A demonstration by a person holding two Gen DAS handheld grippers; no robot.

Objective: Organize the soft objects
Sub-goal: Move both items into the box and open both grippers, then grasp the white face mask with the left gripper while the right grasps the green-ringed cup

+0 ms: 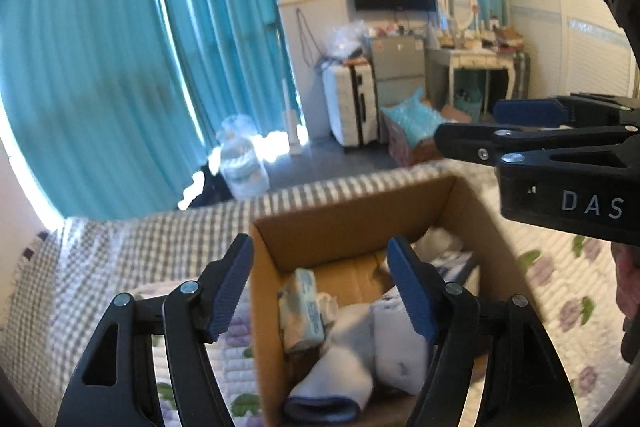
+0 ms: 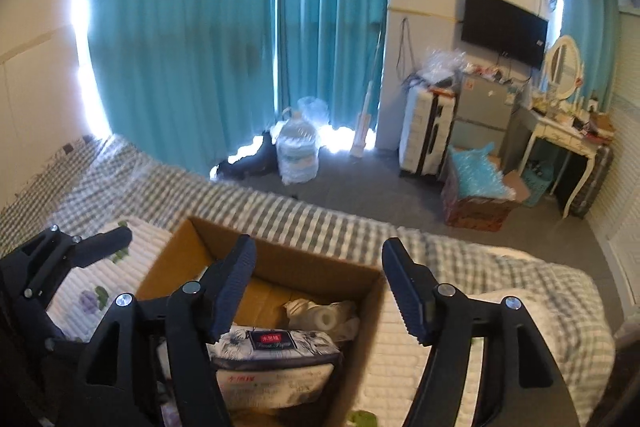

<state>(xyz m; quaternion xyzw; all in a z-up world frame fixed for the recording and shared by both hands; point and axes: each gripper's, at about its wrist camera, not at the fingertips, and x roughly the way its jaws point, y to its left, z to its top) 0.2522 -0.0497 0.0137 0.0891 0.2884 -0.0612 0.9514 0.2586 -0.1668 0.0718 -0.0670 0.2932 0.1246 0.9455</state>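
Both grippers, left gripper and right gripper, hang open-jawed over cardboard box

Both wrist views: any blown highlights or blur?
Left wrist view: daylight blows out around the curtains, cardboard box contents soft. Right wrist view: glare beside curtains and behind the water jug; checked blanket smeared.

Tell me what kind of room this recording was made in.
Most likely a lived-in bedroom. A bed with a checked cover and floral quilt fills the foreground, a white dressing table with an oval mirror stands by the wall, and a suitcase sits beside a small fridge.
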